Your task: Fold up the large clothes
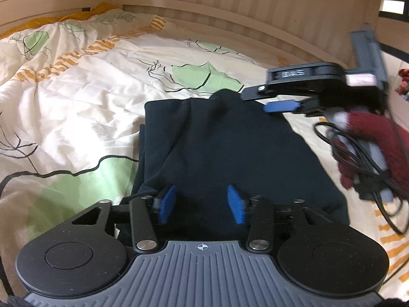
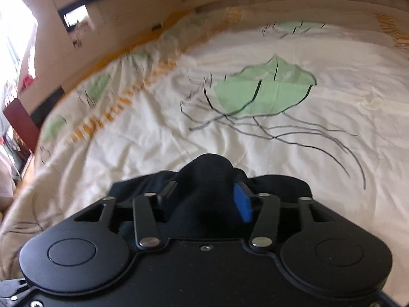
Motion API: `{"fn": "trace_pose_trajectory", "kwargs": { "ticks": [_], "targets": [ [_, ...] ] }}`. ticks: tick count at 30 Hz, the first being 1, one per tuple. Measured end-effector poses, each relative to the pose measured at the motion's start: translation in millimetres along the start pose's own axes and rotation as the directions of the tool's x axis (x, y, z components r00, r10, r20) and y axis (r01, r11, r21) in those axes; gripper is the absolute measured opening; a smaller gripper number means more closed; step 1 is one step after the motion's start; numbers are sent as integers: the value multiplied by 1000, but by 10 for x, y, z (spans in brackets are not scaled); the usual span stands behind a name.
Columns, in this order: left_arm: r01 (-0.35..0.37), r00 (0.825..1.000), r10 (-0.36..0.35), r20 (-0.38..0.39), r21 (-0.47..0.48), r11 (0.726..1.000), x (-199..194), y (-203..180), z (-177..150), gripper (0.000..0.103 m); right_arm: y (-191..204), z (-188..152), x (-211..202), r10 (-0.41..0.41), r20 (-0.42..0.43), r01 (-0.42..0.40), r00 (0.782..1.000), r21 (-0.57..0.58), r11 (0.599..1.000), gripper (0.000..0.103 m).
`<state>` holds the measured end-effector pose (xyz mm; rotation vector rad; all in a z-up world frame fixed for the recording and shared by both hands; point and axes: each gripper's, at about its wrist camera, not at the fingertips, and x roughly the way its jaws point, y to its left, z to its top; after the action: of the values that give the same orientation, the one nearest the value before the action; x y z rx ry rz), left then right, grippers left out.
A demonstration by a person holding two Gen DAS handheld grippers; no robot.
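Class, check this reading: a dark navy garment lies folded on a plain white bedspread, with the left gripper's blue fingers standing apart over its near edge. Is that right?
One detail is wrong: the bedspread is not plain. The left wrist view shows a cream cover printed with green shapes, black line drawings and orange stripes. The rest holds: the dark navy garment lies folded on it, with the left gripper and its blue fingers standing apart over the near edge.

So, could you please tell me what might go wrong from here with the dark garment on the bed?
1. A hump of the dark garment stands between the pads of the right gripper; pulling away could drag the fold open.
2. The left gripper sits over the garment's near edge with its pads apart, so the layered left edge could slip.
3. A loose black cable dangles beside the cloth and might snag it.
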<state>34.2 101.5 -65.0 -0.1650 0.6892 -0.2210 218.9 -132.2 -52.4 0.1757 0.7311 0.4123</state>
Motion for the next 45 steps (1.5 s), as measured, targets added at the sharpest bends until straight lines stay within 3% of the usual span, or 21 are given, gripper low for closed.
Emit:
{"fn": "trace_pose_trajectory", "kwargs": {
  "ticks": [2, 4, 8, 10, 16, 23, 31, 40, 45],
  "targets": [
    [-2, 1000, 2, 10, 4, 1000, -34, -24, 26, 58, 29, -38, -204, -11, 54, 11, 998, 6, 1000, 67],
    [3, 1000, -3, 16, 14, 1000, -74, -56, 55, 78, 39, -63, -377, -29, 101, 27, 994, 16, 999, 74],
    [-20, 999, 18, 49, 39, 999, -202, -148, 104, 102, 54, -168, -708, -98, 160, 90, 982, 55, 994, 95],
    [-48, 997, 45, 65, 52, 997, -266, -180, 117, 103, 58, -229, -818, -115, 172, 104, 978, 72, 992, 103],
    [-118, 992, 115, 59, 45, 992, -406, -216, 164, 103, 125, -448, -1027, -168, 163, 154, 972, 93, 984, 103],
    [-175, 984, 173, 31, 51, 983, -548, -264, 158, 103, 230, -752, -1293, -179, 177, 156, 968, 137, 978, 103],
    [-192, 981, 191, 24, 65, 979, -694, -377, 52, 103, 469, -1030, -1538, -216, 178, 205, 960, 79, 976, 103],
    [-267, 964, 264, 45, 113, 957, -854, -524, -42, 103, 565, -1290, -1736, -246, 180, 234, 952, 84, 969, 103],
    [-249, 968, 248, 29, 91, 964, -900, -531, -62, 103, 595, -1398, -1792, -281, 172, 269, 944, 89, 959, 103]
  ]
}}
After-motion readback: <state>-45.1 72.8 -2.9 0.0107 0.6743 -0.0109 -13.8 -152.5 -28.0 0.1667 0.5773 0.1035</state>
